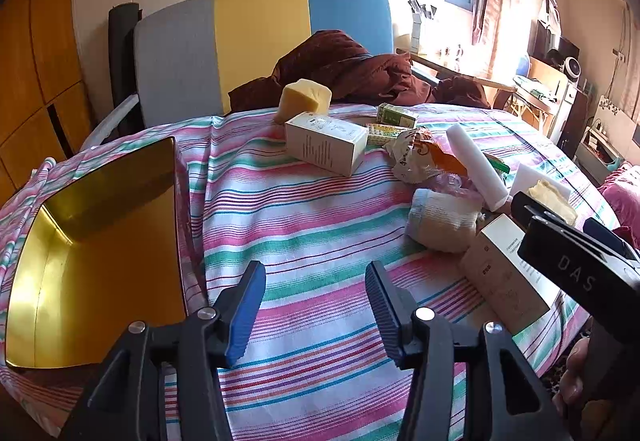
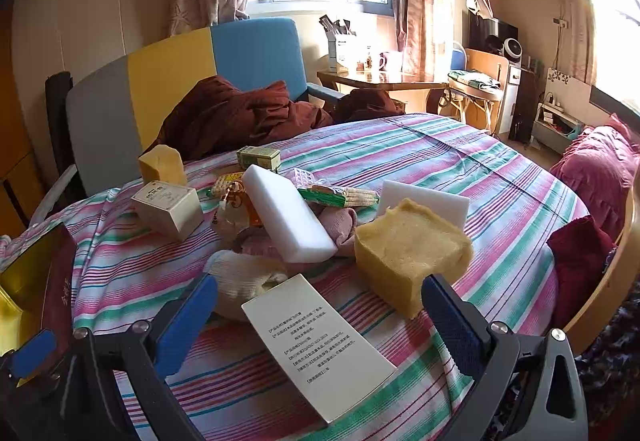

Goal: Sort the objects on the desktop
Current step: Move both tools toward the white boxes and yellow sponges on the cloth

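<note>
my left gripper [image 1: 316,305] hangs over bare striped tablecloth [image 1: 304,209], jaws apart and holding nothing. to its left a gold tray [image 1: 100,257] lies on the counter, empty as far as i can see.

my right gripper [image 2: 320,325] also stands with jaws wide apart, gripping nothing. between them lies a flat cream box with printed text [image 2: 316,349], its near end reaching toward me. a yellow sponge block [image 2: 412,249] sits just beside my right finger, and a rolled cream cloth [image 2: 244,277] presses against the box's far left corner, near my left finger.

behind these the clutter crowds together: a long white foam block [image 2: 288,217] leans across a pink cloth [image 2: 344,221], a second white foam slab [image 2: 424,201] stands behind the sponge, and a green packet [image 2: 340,195] lies between them. further left are a white carton [image 2: 168,209], a crumpled snack wrapper [image 2: 236,205], a small green box [image 2: 258,157] and another yellow sponge [image 2: 162,165] near the far edge.

a maroon blanket [image 2: 240,113] is heaped on the colour-blocked chair [image 2: 180,73] beyond the counter.
</note>
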{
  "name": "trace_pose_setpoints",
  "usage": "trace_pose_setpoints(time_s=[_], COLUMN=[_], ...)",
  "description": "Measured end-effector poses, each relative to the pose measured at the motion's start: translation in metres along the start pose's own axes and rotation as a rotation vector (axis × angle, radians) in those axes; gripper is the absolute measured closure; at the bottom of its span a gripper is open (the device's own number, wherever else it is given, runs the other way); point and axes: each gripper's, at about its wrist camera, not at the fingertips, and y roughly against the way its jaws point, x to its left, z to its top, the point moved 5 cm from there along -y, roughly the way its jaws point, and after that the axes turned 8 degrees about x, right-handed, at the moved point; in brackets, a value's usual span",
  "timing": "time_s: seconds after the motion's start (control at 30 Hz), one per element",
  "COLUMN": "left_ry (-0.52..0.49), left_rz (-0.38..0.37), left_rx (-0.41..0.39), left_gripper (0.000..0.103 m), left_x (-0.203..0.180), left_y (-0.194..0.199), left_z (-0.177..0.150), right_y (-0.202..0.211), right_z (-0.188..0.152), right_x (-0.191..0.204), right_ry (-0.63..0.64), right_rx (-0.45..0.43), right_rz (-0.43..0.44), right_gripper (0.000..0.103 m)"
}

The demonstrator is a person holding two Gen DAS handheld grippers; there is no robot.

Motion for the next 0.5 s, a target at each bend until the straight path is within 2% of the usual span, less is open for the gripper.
trace_pose_setpoints(time_s=[0.3, 0.4, 0.5], left_ry=[-0.017, -0.007, -0.001], left_rz=[0.021, -0.026, -0.091], left_rx=[-0.029, -0.019, -0.013], left_gripper=[0.049, 0.048, 0.043], left_x=[0.005, 0.010, 0.014], left_y=[0.006, 0.007, 0.007], left_z=[-0.005, -0.007, -0.010], right_y=[0.001, 0.003, 0.003], right_z=[0.001, -0.003, -0.005], right_x=[0.008, 0.008, 0.012], right_ry=[0.012, 0.041, 0.062], right_rx=[-0.017, -0.022, -0.026], right_rz=[-0.005, 0.021, 0.059], right_gripper=[0.000, 0.000, 0.000])
